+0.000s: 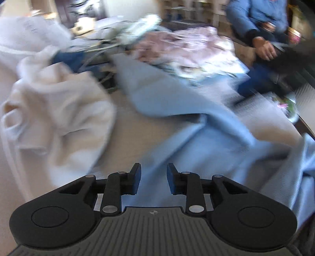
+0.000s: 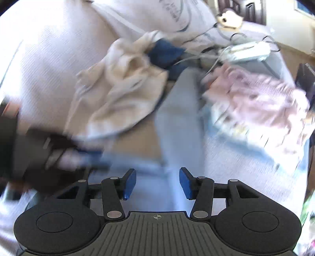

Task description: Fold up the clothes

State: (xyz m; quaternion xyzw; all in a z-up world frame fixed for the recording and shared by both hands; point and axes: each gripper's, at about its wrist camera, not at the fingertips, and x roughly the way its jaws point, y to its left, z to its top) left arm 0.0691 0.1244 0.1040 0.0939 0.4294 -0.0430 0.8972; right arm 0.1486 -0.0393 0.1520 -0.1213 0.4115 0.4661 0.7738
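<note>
The light blue garment (image 1: 177, 126) lay spread across the beige table (image 1: 126, 126), running from the far middle of the left wrist view down under our left tongs (image 1: 154, 177); those tongs stood part open, a gap plain between the two dark pads, nothing pinched, only blue cloth showing beneath them. Going left to right in that blurred view, we saw a cream garment (image 1: 59, 110) crumpled at the left, a white one (image 1: 29, 39) behind it, a dark blue piece (image 1: 72, 59) tucked between them, then the light blue garment in the middle, a pink patterned garment (image 1: 183, 47) piled on its far end, and at the far right a seated person in a blue top (image 1: 258, 15) with a hand (image 1: 264, 48) resting on the lap.

In the right wrist view, left to right, we saw the left tongs (image 2: 65, 155) as a dark smear low at the left edge, whether touching the cloth we could not tell; the cream garment (image 2: 126, 92) beyond; the light blue garment (image 2: 177, 118) down the middle; the pink one (image 2: 261, 102) at the right; our right tongs (image 2: 157, 183) stood open wider than the left, blue pads well apart, gripping nothing, over the blue cloth.
</note>
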